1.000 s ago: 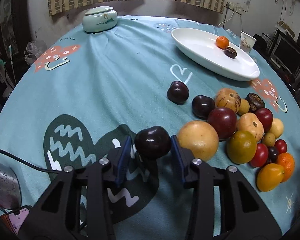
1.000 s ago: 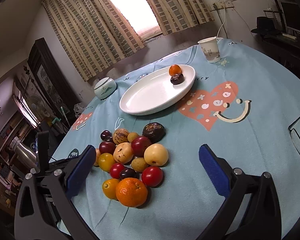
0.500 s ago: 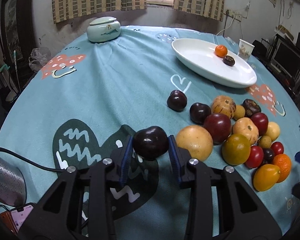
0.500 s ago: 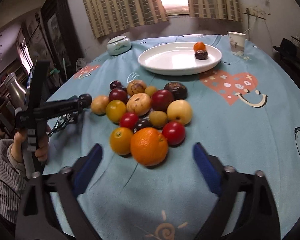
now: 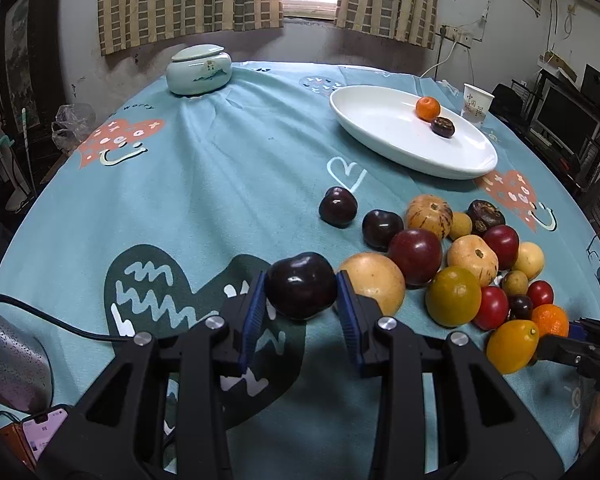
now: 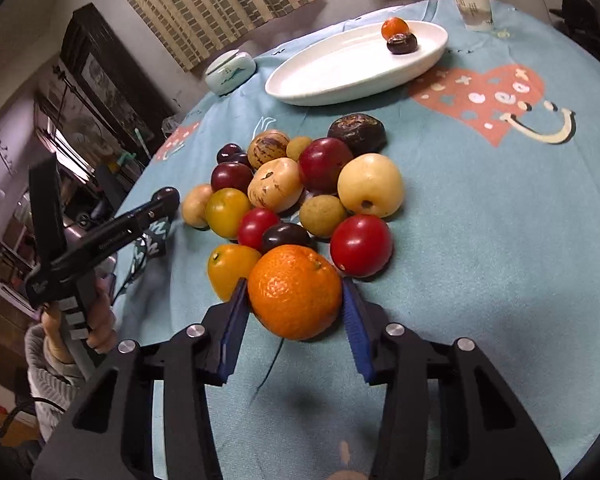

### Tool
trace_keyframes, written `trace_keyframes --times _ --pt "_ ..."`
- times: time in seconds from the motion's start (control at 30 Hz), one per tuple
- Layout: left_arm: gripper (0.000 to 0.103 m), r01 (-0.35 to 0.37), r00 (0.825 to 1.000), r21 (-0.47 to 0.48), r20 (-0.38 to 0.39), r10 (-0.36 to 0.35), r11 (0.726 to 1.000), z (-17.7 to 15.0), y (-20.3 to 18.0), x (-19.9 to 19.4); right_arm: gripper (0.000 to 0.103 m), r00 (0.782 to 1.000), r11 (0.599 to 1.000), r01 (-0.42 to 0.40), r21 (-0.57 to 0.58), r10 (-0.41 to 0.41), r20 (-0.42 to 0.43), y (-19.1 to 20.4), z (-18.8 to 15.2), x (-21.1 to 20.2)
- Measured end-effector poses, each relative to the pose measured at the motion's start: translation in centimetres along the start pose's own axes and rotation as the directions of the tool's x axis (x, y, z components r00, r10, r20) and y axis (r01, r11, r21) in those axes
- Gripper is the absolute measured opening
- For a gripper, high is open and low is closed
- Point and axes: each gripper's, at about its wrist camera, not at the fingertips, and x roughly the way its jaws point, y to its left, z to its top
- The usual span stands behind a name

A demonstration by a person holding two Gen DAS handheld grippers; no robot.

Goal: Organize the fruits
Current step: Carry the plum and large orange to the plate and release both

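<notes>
Your round table wears a teal tablecloth (image 5: 204, 184) printed with hearts and smiley faces, and it carries everything else. Toward the far right side sits the long white oval plate (image 5: 383, 128), with a small orange (image 5: 427, 108) and a dark wrinkled fruit (image 5: 443, 127) side by side near its far end. Behind the plate stands a paper cup (image 5: 477, 103), and at the far left edge a pale green lidded jar (image 5: 199, 69). Between you and the plate lies the heap of fruit (image 6: 296, 196): red, yellow, tan and dark pieces packed together and touching. Your left gripper (image 5: 301, 300) has its blue pads clamped on a dark plum (image 5: 301, 286), held just left of the heap beside a big tan fruit (image 5: 373, 287). Your right gripper (image 6: 294, 304) sits at the near edge of the heap around a large orange (image 6: 294, 291); its jaws have just been closing, and both pads now meet the orange's sides. A yellow fruit (image 6: 231, 270) touches that orange on its left, a red one (image 6: 361, 245) on its right.
</notes>
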Motion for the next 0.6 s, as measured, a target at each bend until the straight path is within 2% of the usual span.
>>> trace_keyframes --times 0.13,0.27,0.37,0.5,0.6 --pt "0.036 0.009 1.000 -0.004 -0.001 -0.009 1.000 -0.1 0.1 -0.1 0.045 1.000 1.000 -0.006 -0.014 0.006 0.003 0.4 0.0 -0.3" --pt "0.036 0.006 0.999 -0.011 0.050 -0.006 1.000 0.3 -0.1 -1.5 0.045 0.998 1.000 -0.003 -0.020 0.004 0.069 0.5 0.3 -2.0" --pt "0.036 -0.009 0.998 0.012 0.058 0.008 1.000 2.2 -1.3 -2.0 0.045 0.994 0.999 0.004 -0.037 0.000 0.113 0.7 2.6 -3.7" --pt "0.036 -0.027 0.996 0.019 0.089 0.025 0.999 6.7 -3.7 -1.7 0.045 0.974 0.996 0.052 -0.072 -0.035 0.225 1.6 8.0 -6.1" --pt "0.036 -0.033 0.995 0.035 0.094 0.030 0.999 10.1 -6.3 0.2 0.045 0.957 0.990 0.119 -0.080 -0.093 0.276 1.5 11.8 -5.4"
